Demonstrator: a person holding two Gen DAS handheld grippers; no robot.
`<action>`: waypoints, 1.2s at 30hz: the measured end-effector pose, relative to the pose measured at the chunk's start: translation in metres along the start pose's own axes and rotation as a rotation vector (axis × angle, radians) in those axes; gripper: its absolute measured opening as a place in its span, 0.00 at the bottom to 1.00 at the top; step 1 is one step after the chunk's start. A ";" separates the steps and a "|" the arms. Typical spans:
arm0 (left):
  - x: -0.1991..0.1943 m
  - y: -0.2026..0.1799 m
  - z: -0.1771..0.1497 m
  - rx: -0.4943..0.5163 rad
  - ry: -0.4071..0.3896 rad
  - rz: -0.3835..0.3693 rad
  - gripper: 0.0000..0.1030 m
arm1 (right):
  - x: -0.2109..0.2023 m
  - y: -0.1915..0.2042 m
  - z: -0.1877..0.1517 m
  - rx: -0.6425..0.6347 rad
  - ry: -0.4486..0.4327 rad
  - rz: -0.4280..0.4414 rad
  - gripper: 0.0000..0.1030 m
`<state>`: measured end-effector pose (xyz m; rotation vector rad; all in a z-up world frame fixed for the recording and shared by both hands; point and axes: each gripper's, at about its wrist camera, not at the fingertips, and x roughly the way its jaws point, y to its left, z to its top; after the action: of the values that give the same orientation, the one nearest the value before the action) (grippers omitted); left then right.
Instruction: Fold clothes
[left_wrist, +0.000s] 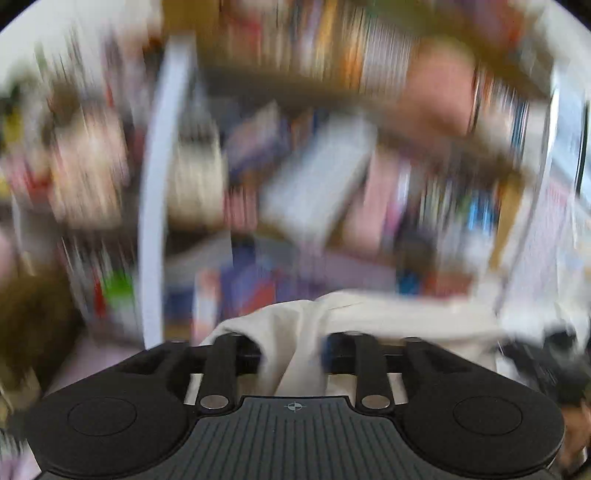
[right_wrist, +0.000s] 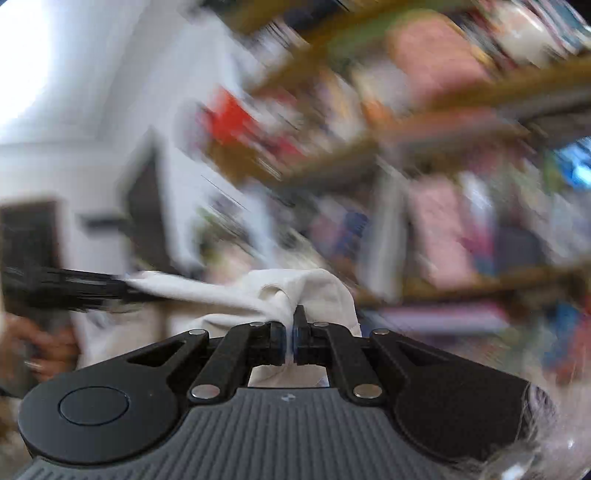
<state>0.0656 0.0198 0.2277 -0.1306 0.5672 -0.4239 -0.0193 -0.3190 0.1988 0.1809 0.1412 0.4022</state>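
Cloth (right_wrist: 236, 291) of a cream colour hung in the air between our two grippers, its long axis stretched from right to left. Our right gripper (right_wrist: 290, 341) was clenched on a bunched corner. Our left gripper (left_wrist: 293, 343) stood noticeably wider, with fabric draped through it; through the blur, we could not tell whether it gripped.

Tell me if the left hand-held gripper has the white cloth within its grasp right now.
Probably yes: the white cloth already hangs between the left hand-held gripper fingers, with nothing blocking it.
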 end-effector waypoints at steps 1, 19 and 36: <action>0.014 0.005 -0.018 -0.007 0.065 0.022 0.49 | 0.010 -0.016 -0.018 0.003 0.075 -0.077 0.03; 0.003 0.114 -0.217 -0.359 0.388 0.369 0.67 | -0.003 -0.124 -0.158 -0.243 0.738 -0.405 0.50; -0.003 0.118 -0.249 -0.485 0.298 0.399 0.63 | 0.129 0.086 -0.226 -0.617 0.847 0.285 0.55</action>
<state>-0.0313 0.1269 -0.0071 -0.4146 0.9624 0.0930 0.0267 -0.1567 -0.0166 -0.5990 0.8169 0.7694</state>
